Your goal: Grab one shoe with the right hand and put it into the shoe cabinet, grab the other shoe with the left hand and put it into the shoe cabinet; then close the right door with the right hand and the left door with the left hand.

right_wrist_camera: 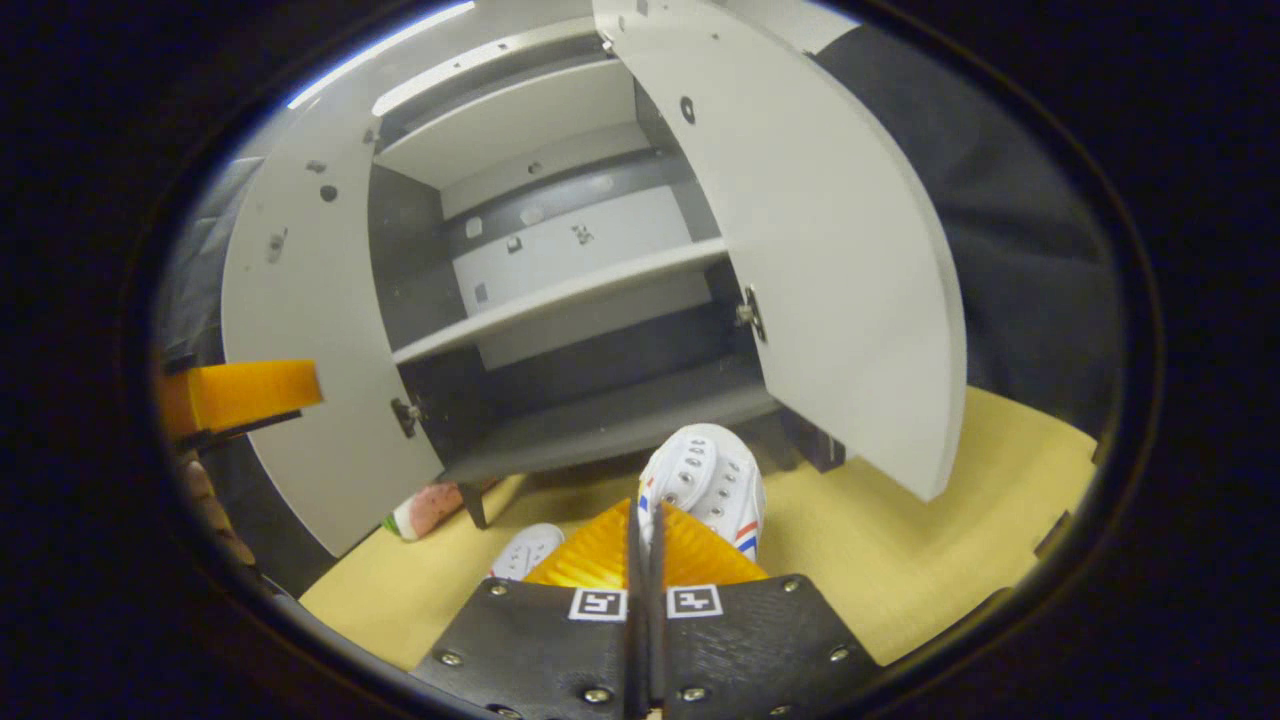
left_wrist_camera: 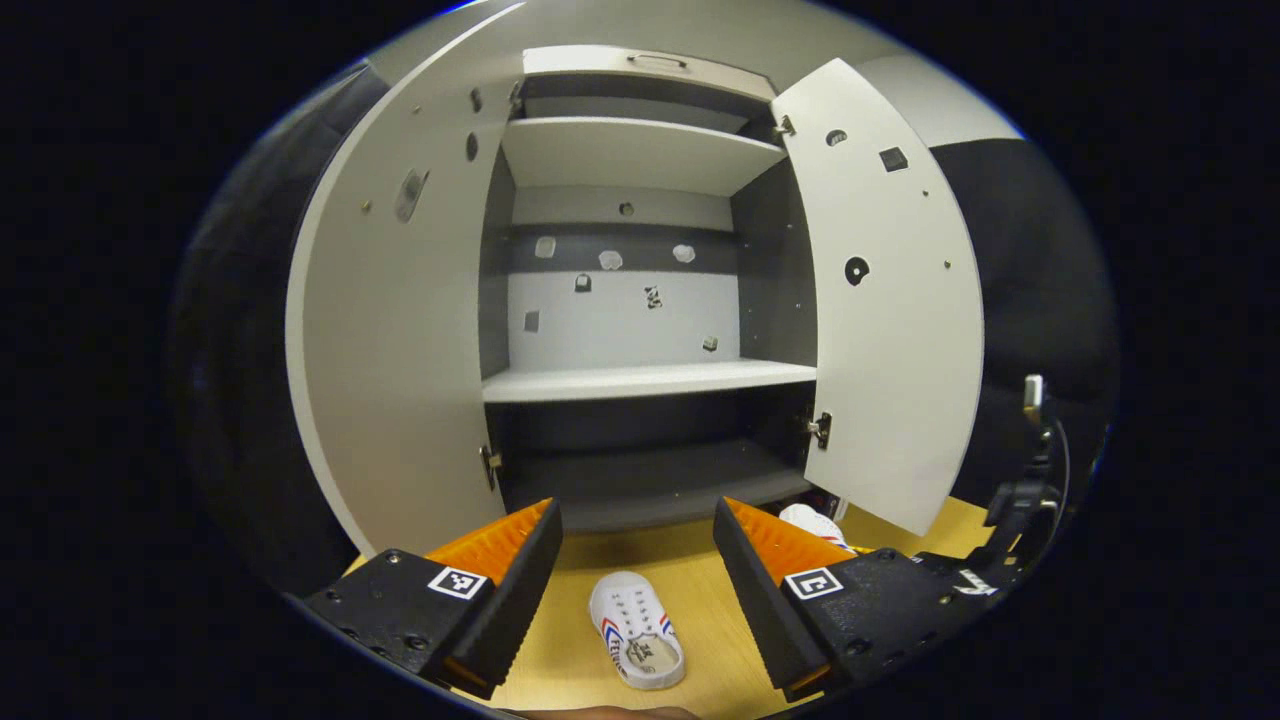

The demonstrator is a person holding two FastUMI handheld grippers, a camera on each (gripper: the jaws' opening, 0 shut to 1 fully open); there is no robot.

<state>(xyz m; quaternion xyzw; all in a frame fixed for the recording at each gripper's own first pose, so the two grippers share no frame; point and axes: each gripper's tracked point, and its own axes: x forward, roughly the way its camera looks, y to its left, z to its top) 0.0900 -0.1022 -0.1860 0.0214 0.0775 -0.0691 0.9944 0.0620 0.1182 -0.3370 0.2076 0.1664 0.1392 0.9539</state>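
A white shoe (left_wrist_camera: 637, 630) with red and blue stripes lies on the tan floor, toe toward the cabinet. My left gripper (left_wrist_camera: 637, 515) hangs open above it, its fingers apart on either side. My right gripper (right_wrist_camera: 645, 512) is shut on the rim of the other white shoe (right_wrist_camera: 705, 478), holding it just in front of the cabinet's bottom compartment (right_wrist_camera: 610, 420). That held shoe (left_wrist_camera: 815, 522) peeks out behind my left gripper's right finger. The shoe cabinet (left_wrist_camera: 650, 380) stands open, with the left door (left_wrist_camera: 400, 350) and right door (left_wrist_camera: 890, 330) swung out.
The floor shoe (right_wrist_camera: 527, 548) shows left of my right gripper. A pink and green object (right_wrist_camera: 430, 510) lies under the left door (right_wrist_camera: 300, 380) beside a cabinet leg. One left gripper finger (right_wrist_camera: 250, 392) and a hand (right_wrist_camera: 200, 500) are at the far left.
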